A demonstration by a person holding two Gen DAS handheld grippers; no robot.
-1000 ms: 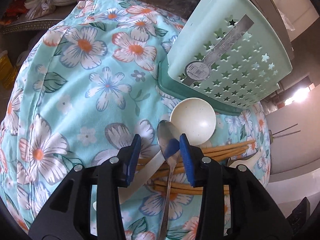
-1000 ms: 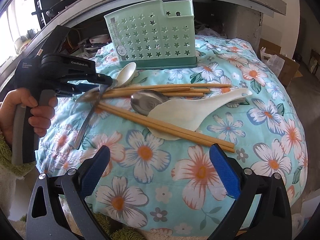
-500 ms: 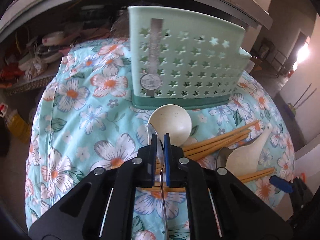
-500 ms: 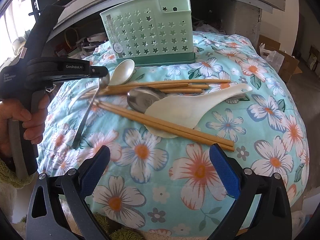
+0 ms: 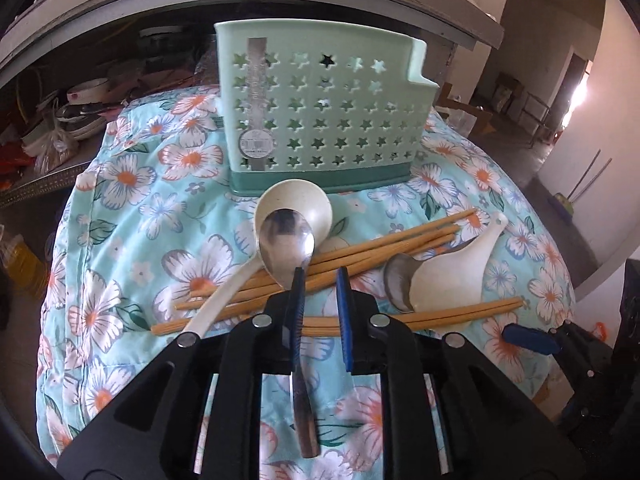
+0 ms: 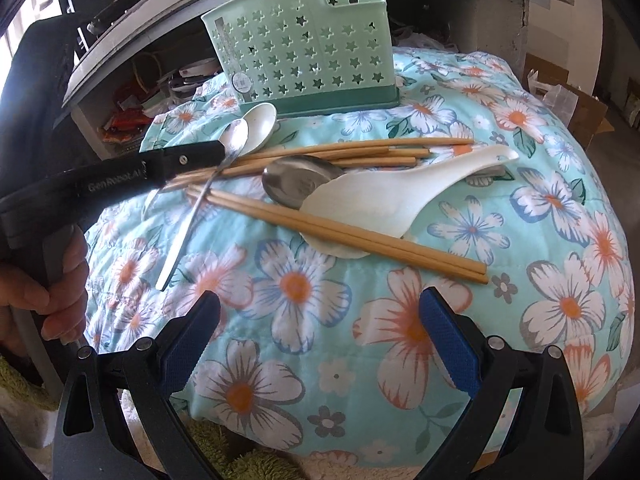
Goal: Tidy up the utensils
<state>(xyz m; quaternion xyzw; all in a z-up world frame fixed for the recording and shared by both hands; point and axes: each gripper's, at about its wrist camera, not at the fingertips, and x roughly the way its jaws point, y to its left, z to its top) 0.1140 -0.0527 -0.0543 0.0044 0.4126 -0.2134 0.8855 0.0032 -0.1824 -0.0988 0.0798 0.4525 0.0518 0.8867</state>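
While my left hand-held gripper (image 5: 320, 276) eases its jaws apart, a steel spoon (image 5: 287, 244) against one pad, nothing sits in the green caddy (image 5: 320, 120) — chopsticks (image 6: 340, 232) and ladles lie before it; my right hand-held gripper (image 6: 320, 340) gapes empty.

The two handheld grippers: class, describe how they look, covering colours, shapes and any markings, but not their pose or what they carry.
Both are black plastic clamp-like tools with silver rivets and blue textured pads lining the fingers. The left gripper has narrow black fingers; seen from the right wrist view, its body carries white lettering, too blurred to read surely, above a grey handle. The right gripper has broad arms with cut-out openings.
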